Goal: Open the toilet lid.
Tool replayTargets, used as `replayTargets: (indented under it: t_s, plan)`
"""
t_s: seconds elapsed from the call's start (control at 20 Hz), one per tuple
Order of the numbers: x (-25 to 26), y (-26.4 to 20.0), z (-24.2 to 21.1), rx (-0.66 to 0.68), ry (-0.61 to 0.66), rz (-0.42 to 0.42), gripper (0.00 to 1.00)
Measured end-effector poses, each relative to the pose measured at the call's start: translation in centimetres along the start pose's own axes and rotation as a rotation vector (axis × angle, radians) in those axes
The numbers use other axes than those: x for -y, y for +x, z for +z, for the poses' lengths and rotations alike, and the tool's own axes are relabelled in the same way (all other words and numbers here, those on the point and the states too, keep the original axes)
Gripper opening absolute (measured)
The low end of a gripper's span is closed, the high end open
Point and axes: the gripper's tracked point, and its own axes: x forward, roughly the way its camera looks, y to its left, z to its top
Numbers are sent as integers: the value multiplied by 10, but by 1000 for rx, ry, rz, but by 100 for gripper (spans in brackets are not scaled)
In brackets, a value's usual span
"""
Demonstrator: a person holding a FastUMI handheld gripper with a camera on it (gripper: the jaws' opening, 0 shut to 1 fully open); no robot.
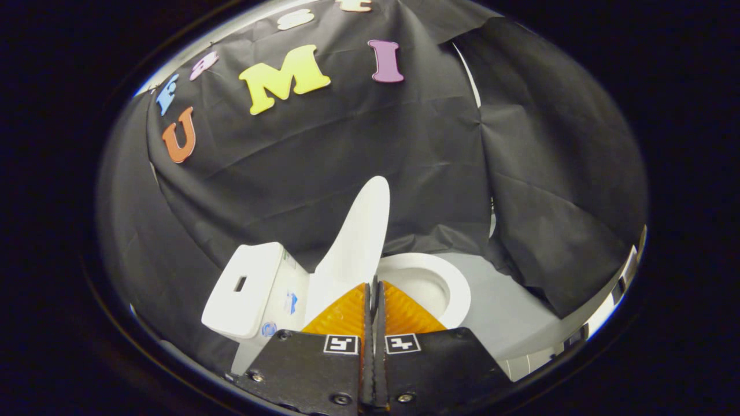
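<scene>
Black cloth wall is draped behind and around a white toilet on a pale floor (509, 312). The gripper (373, 289) is seen clenched, fingers pressed together, with nothing visibly caught between them. Just ahead of the tips the toilet lid (358, 242) is raised, tilted toward the tank (245, 294), edge-on to the camera. The open bowl (433, 283) is exposed beside it (task judged nearly done). Risk: whether the lid is touched cannot be told; if it is not past balance, it could drop back shut. A hard push could knock it against the tank.
</scene>
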Motion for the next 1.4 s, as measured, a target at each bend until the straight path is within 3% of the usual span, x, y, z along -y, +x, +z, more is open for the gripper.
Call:
replayTargets:
  t_s: [0.75,1.4]
  plan:
    - [-75,-27,11,107,-209,-78,5]
    - [-157,-36,9,169,-311,-38,5]
